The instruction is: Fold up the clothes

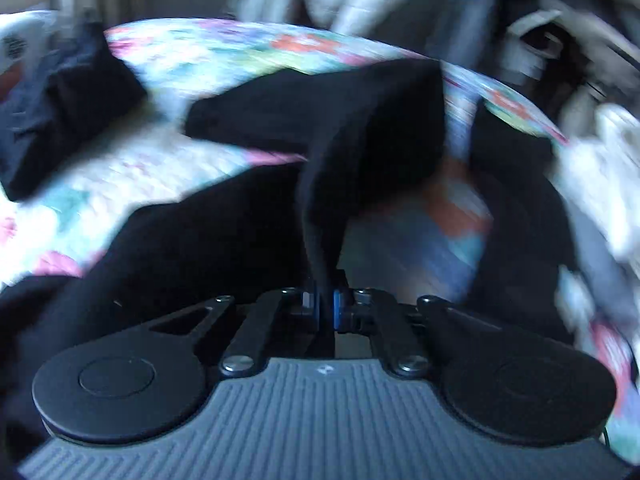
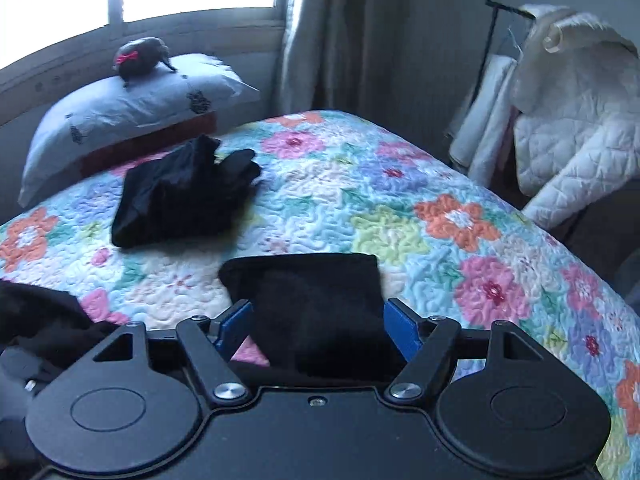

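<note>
A black garment (image 1: pixel 360 120) lies across the flowered quilt (image 1: pixel 180 56), blurred in the left wrist view. One strip of it rises into my left gripper (image 1: pixel 325 304), which is shut on the cloth. In the right wrist view a flat, squared end of a black garment (image 2: pixel 304 280) lies on the quilt (image 2: pixel 360 200) between the blue pads (image 2: pixel 236 320) of my right gripper (image 2: pixel 318 320). That gripper stands open, with its pads on either side of the cloth. More black cloth (image 2: pixel 40 312) bunches at the left edge.
A pile of folded black clothes (image 2: pixel 180 196) sits farther up the bed, also at the left (image 1: pixel 60 112). A white pillow (image 2: pixel 132 100) with a dark soft toy (image 2: pixel 140 58) lies under the window. A white quilted jacket (image 2: pixel 576 128) hangs on a rack at the right.
</note>
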`<state>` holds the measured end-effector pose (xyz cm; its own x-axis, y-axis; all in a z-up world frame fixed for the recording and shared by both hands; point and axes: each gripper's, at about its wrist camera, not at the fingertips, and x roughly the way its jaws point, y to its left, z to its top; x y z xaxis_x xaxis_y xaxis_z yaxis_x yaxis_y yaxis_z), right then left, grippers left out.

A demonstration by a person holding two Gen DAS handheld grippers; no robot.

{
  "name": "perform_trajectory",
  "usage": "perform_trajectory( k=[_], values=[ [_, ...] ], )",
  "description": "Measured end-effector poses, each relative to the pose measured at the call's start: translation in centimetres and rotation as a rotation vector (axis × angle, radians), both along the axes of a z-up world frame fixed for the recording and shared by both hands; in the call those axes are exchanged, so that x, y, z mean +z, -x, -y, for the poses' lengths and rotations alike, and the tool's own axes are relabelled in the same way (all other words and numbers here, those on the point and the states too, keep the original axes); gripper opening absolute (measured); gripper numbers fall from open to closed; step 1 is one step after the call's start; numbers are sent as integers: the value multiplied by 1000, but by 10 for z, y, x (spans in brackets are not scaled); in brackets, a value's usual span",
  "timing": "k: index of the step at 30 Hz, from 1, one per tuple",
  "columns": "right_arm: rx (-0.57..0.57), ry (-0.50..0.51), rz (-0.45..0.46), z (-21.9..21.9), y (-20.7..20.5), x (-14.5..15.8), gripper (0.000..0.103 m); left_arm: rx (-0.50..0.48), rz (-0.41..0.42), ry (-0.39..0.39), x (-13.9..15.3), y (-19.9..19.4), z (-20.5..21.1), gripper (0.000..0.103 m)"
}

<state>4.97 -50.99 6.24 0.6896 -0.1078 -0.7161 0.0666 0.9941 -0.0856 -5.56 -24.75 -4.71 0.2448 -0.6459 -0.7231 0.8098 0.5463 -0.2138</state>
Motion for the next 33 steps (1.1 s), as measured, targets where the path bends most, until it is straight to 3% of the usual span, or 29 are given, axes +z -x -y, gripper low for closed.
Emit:
perform_trajectory(
  k=[3,7,11,13,14,15,17,20,22,25,26,27,29,31,33],
  values=[
    [-88,-73,-82,49,-24,-23,77,-96,-7,-58,-19,35,-3,5],
    [-212,-334,-147,102,-33,-73,77,-65,-166,22,-21,15,-24,6],
    [-220,-548,-123,114,-32,-103,77,-51,-195,54,-1,4,-41,8],
    [-218,-652,-109,119,-32,-117,57,-29,-185,77,12,-2,-52,9],
    [-206,-663,-107,115,-34,-120,14,-14,-179,85,18,-5,-57,10],
    [-202,-634,-102,107,-39,-116,7,-2,-169,93,24,-8,-62,14],
    [-144,-535,-51,82,-45,-88,7,58,-115,110,37,-12,-74,21],
    [-46,-481,161,65,-30,-18,6,162,-34,85,46,-22,-90,30],
    [-27,-445,325,75,-12,29,6,221,11,54,50,-28,-100,30],
    [-87,-442,553,117,26,56,6,303,40,34,53,-39,-115,30],
    [-140,-423,579,135,35,53,7,327,36,42,54,-44,-119,30],
    [-237,-358,506,152,34,38,27,353,31,43,54,-47,-123,31],
    [-462,-199,243,185,23,-7,41,384,49,14,53,-51,-124,34],
    [-618,-108,-32,206,12,-61,44,397,61,-28,47,-52,-123,41],
    [-648,-114,-130,211,12,-96,43,411,66,-75,40,-52,-125,41]
  ],
)
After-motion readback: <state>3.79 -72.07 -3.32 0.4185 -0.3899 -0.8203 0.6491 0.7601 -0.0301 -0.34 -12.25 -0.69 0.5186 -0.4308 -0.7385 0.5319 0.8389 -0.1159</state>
